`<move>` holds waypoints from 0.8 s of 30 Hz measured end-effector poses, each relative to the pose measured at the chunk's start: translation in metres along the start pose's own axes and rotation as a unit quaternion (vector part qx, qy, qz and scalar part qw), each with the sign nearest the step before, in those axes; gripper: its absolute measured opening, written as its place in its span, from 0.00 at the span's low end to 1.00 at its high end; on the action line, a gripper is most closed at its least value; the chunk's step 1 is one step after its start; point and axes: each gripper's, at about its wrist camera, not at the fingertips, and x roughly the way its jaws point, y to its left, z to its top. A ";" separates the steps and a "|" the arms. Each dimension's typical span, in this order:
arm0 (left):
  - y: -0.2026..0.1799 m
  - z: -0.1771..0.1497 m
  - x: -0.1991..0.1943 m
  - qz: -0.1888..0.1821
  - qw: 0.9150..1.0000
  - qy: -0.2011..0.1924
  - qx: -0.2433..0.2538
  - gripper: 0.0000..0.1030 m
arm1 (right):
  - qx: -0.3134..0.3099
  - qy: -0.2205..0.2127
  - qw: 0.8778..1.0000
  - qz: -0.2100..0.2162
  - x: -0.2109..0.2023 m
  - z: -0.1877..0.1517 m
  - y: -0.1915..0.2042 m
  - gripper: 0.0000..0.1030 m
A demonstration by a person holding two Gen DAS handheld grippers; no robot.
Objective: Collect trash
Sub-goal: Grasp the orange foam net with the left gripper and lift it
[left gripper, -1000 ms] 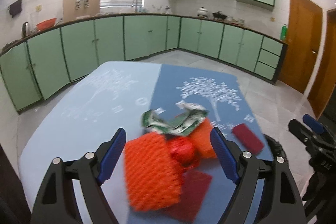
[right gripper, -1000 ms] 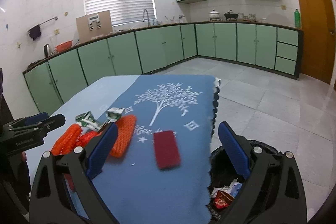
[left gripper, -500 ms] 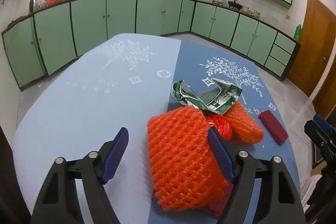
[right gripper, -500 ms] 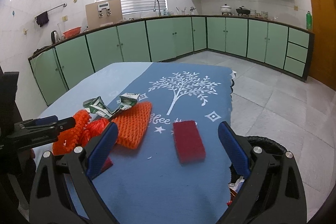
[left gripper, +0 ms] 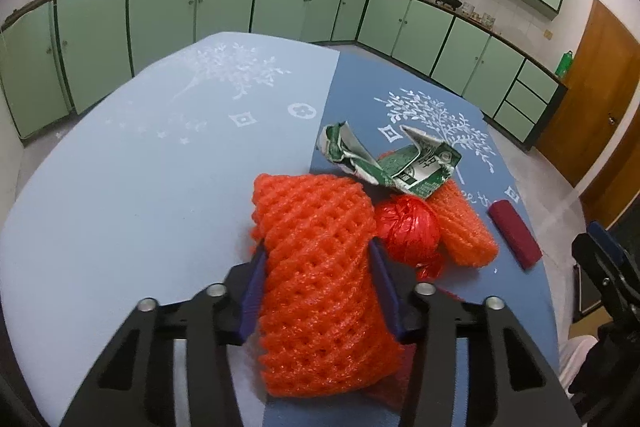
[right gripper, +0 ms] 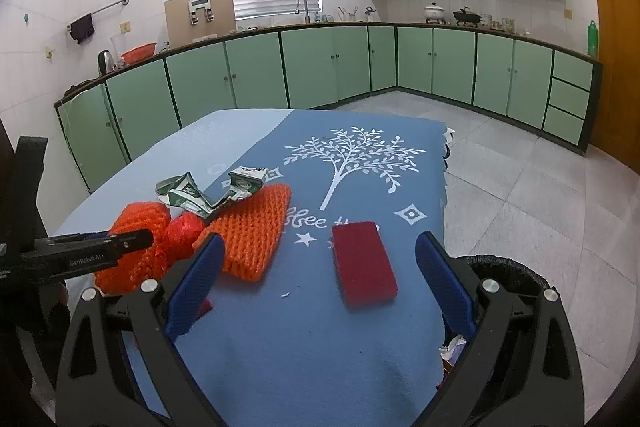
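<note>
The left gripper point(left gripper: 316, 259) has its jaws closing on an orange foam fruit net point(left gripper: 320, 287), and the blue pads already press into both sides of it, so the net bulges above and below them. The net lies on the surface point(left gripper: 140, 187), which is covered by a cloth that is pale blue on one half and darker blue on the other, printed with white trees. Just beside the held net sits a crumpled red plastic bag point(left gripper: 408, 227), touching a second orange foam net point(left gripper: 464, 227). A crushed green and white carton point(left gripper: 400, 163) rests against the far end of that second net. A dark red sponge point(left gripper: 516, 233) lies a little apart, near the edge of the cloth.

The right gripper point(right gripper: 316, 263) hangs with its jaws wide and nothing between them, over the dark blue cloth, with the red sponge straight ahead of it. At the lower right of that view, beside the surface's edge, stands a bin lined with a black bag point(right gripper: 516, 271), with some scraps inside.
</note>
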 end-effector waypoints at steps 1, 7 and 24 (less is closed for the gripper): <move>0.000 0.001 -0.003 0.000 1.000 -0.003 0.001 0.39 | 0.000 0.000 1.000 0.000 0.001 0.001 0.001 0.91; -0.001 0.011 -0.023 -0.003 0.999 -0.036 0.000 0.32 | 0.000 -0.005 1.000 0.000 0.000 0.002 0.003 0.91; 0.017 0.039 -0.020 0.029 0.998 -0.062 -0.012 0.32 | -0.021 0.005 0.999 0.034 0.057 0.040 0.045 0.89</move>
